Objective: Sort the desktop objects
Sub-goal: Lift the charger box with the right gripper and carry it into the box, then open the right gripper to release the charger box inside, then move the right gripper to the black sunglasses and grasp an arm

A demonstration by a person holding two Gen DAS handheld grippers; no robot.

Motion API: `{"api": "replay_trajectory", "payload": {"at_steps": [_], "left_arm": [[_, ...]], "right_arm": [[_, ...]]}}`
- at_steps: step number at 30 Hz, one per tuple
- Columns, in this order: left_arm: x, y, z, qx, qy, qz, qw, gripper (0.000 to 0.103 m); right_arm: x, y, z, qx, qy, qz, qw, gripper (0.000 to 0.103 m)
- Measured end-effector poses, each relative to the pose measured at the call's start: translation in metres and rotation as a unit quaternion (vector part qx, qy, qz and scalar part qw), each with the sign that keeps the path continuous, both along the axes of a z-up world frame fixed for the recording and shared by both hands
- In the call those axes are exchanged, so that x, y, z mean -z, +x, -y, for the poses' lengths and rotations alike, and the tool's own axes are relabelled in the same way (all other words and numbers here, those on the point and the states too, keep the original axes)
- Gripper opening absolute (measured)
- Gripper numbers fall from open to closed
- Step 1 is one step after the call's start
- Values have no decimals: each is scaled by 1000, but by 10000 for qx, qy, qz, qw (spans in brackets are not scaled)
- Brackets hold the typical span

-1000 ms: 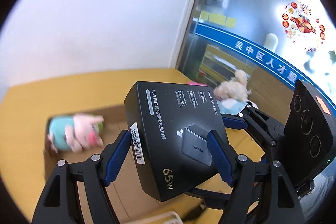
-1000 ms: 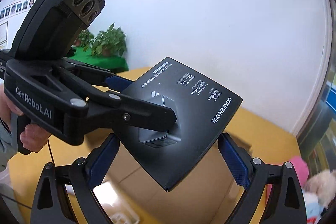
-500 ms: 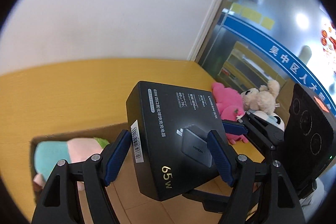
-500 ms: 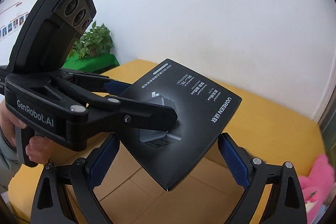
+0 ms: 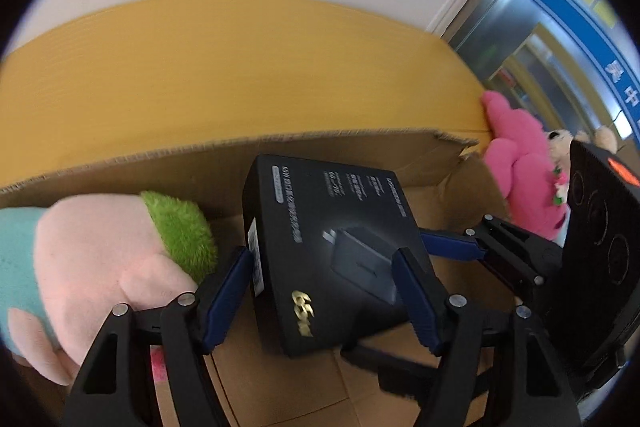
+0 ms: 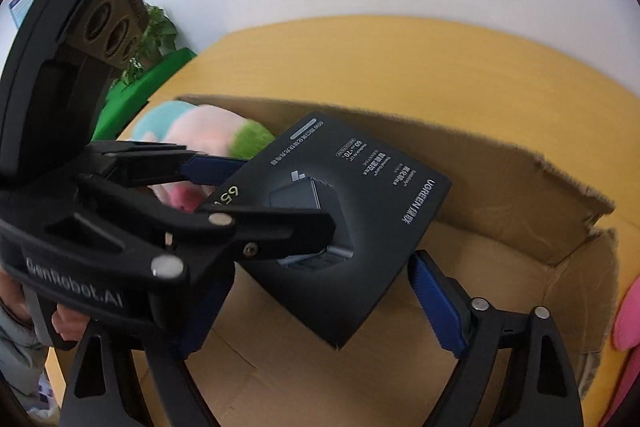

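A black 65 W charger box (image 5: 336, 251) is held between both grippers, tilted, above the open cardboard box (image 5: 280, 155). My left gripper (image 5: 324, 291) is shut on the charger box, its blue pads on both sides. My right gripper (image 6: 320, 291) also clamps the charger box (image 6: 352, 211) by its opposite edges. The right gripper shows in the left wrist view (image 5: 520, 267), and the left gripper shows in the right wrist view (image 6: 208, 195). A pink, teal and green plush toy (image 5: 100, 267) lies inside the cardboard box at the left.
The cardboard box (image 6: 500, 187) sits on a yellow table (image 5: 240, 67) against a white wall. A bright pink plush (image 5: 524, 171) and a beige plush lie outside the box on the right. A green plant (image 6: 156, 39) stands beyond the table's left end.
Both grippers have carried the charger box down and forward, over the open cardboard box. The plush toy inside now looks much closer. The grip on the charger box is unchanged.
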State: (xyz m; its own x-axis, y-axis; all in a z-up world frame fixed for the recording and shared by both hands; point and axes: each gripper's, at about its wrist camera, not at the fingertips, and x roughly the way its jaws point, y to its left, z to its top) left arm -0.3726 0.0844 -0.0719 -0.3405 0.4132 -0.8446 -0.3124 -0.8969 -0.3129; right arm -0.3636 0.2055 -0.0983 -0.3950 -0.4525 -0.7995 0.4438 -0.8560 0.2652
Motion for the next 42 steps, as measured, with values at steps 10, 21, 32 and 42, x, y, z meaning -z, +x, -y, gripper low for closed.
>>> {"api": "replay_trajectory", "payload": {"at_steps": [10, 21, 32, 42], "left_arm": [[-6, 12, 1, -228, -400, 108, 9989, 67], [-155, 203, 77, -552, -432, -2244, 9720, 81], [-149, 359, 75, -970, -431, -2672, 9578, 81], [-140, 406, 76, -1158, -313, -2717, 9549, 81]], "right_arm": [[20, 5, 14, 181, 569, 266, 9979, 80], [-110, 175, -5, 557, 289, -1160, 9913, 103], [-126, 320, -11, 1235, -92, -1603, 9793, 103], [-135, 378, -5, 1082, 232, -1891, 9757, 103]]}}
